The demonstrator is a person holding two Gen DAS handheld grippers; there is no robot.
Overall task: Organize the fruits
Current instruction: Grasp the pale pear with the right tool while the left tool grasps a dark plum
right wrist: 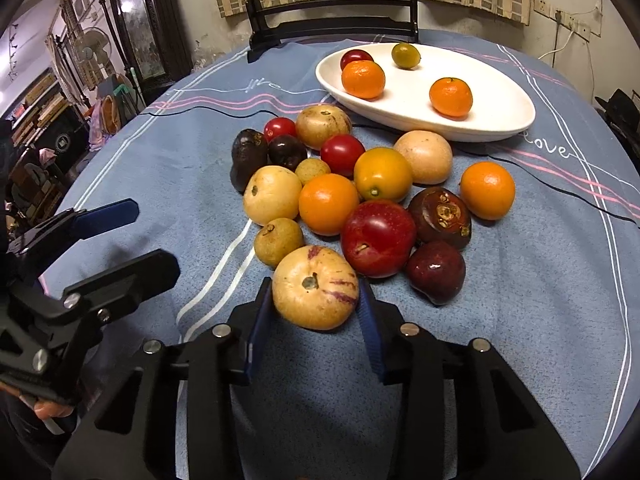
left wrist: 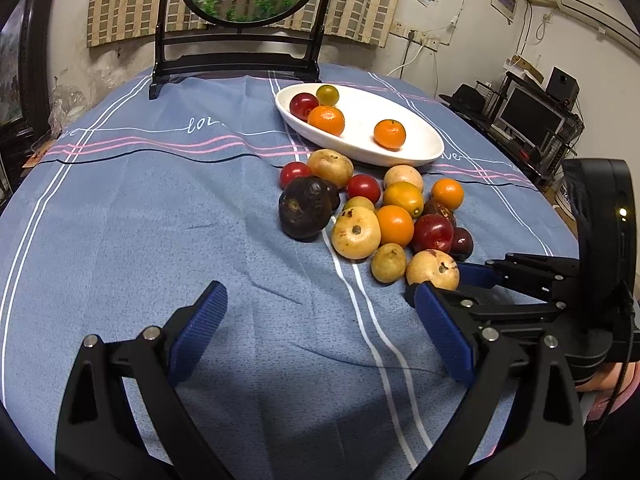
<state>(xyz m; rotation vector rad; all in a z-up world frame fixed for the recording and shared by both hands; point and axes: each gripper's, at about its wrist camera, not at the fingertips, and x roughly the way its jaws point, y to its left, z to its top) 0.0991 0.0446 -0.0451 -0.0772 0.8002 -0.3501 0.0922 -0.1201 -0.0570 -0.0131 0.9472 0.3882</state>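
A pile of several fruits lies on the blue tablecloth (left wrist: pixel 160 220). A white oval dish (right wrist: pixel 500 120) behind it holds two oranges, a red fruit and a green one; it also shows in the left wrist view (left wrist: pixel 420 148). My right gripper (right wrist: pixel 314 300) has its blue pads against both sides of a yellow, purple-streaked melon (right wrist: pixel 316 286) at the pile's near edge; the melon rests on the cloth. In the left wrist view this gripper (left wrist: pixel 448 278) comes in from the right around that melon (left wrist: pixel 432 268). My left gripper (left wrist: pixel 320 328) is open and empty over bare cloth, also in the right wrist view (right wrist: pixel 132 236).
A black wooden stand with a round goldfish panel (left wrist: pixel 240 20) is at the table's far edge. A red apple (right wrist: pixel 378 238) and a dark plum (right wrist: pixel 436 270) lie right beside the held melon. Shelves and a monitor (left wrist: pixel 528 116) are off the right side.
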